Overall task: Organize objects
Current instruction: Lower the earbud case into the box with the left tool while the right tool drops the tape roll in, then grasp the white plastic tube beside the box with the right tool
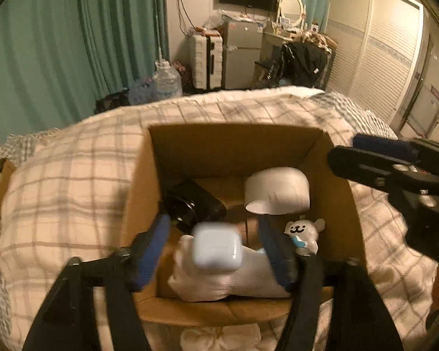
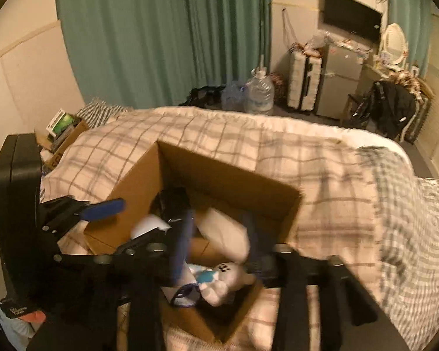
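Observation:
An open cardboard box (image 1: 196, 146) stands on the bed. Inside lie a white bowl (image 1: 278, 194) on its side, a black cylindrical object (image 1: 194, 204), a white bear toy (image 1: 304, 232) and a white cloth (image 1: 219, 283). My left gripper (image 1: 215, 238) is open above the box's near side. A small white case (image 1: 218, 248), blurred, sits between its fingers without touching them. My right gripper (image 2: 218, 235) is open and empty over the box (image 2: 219, 175), above the bear toy (image 2: 228, 280). It also shows in the left wrist view (image 1: 374, 158) at the box's right edge.
A plaid blanket (image 1: 67, 181) covers the bed around the box. A second box with items (image 2: 63, 134) sits at the bed's far left. Water bottles (image 1: 166, 82), a suitcase (image 1: 205, 58) and a small fridge (image 1: 243, 52) stand by the far wall.

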Demonstrator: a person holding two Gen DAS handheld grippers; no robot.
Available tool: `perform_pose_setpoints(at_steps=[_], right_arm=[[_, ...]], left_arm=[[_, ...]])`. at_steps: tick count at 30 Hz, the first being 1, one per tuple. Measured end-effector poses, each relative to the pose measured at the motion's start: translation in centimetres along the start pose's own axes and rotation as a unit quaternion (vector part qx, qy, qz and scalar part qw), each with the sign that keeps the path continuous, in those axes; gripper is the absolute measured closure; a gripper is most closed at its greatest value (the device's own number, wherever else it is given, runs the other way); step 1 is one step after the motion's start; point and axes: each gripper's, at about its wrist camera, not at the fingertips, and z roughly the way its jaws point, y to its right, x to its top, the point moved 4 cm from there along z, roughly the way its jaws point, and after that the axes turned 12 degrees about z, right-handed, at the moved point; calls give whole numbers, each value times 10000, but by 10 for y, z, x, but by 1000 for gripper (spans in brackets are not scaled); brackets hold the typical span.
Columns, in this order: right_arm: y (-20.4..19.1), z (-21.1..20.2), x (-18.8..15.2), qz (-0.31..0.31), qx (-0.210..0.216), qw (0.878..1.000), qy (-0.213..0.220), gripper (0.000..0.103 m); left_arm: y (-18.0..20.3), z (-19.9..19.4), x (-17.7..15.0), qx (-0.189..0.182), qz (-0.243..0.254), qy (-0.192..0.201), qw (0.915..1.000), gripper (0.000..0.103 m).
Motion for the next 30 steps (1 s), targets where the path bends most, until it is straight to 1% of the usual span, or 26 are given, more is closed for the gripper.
perform_pose_setpoints(at_steps=[3, 4, 5, 6, 7, 9, 10, 12, 14, 16, 17, 19, 21, 22, 24, 26, 29, 30], right_arm=[[4, -33, 3, -6, -165, 9997, 199, 57], [5, -43, 4, 6, -231, 9994, 255, 55], [6, -60, 4, 27, -327, 9988, 352, 49], [6, -71, 5, 45, -384, 9984, 419, 47], [6, -85, 4, 65, -440, 9977, 503, 45], [5, -107, 1, 73, -474, 9970, 603, 43], [4, -117, -1, 66, -479, 9967, 653, 42], [-2, -137, -8, 41, -482, 9958, 775, 35], [-9, -150, -18, -25, -488, 9950, 875, 32], [-15, -155, -29, -87, -491, 9946, 910, 32], [-19, -156, -37, -132, -485, 9946, 907, 32], [-26, -150, -57, -250, -466, 9947, 885, 32], [-31, -139, -73, -269, -414, 9953, 836, 32], [-34, -131, -81, -270, -368, 9958, 790, 32], [-38, -105, -99, -278, -271, 9977, 563, 32], [-39, -82, -113, -340, -291, 9983, 363, 32], [-38, -38, -141, -363, -305, 9988, -127, 32], [-38, -20, -152, -338, -284, 9983, -393, 33]], left_arm=[[-3, -29, -1, 131, -12, 188, 9997, 14], [-5, -43, -3, 186, -16, 252, 9995, 13], [-7, -54, -3, 222, -22, 309, 9993, 12], [-8, -61, -3, 243, -31, 349, 9991, 10], [-10, -71, -3, 272, -49, 398, 9988, 9], [-14, -91, -10, 355, -90, 480, 9982, 3], [-16, -102, -15, 414, -107, 521, 9977, 2], [-18, -122, -28, 510, -146, 613, 9967, 0], [-18, -131, -39, 557, -164, 628, 9963, 0], [-18, -138, -53, 624, -223, 610, 9959, 0], [-17, -140, -65, 699, -308, 576, 9954, 0], [-13, -140, -81, 716, -357, 507, 9955, 0], [-6, -130, -102, 721, -361, 379, 9960, 0], [-4, -126, -107, 745, -365, 332, 9960, 0], [-2, -113, -125, 800, -383, 176, 9959, 0], [-3, -97, -142, 822, -505, -25, 9953, 0], [-11, -77, -159, 852, -651, -442, 9933, 0], [-13, -74, -162, 848, -694, -490, 9928, 0]])
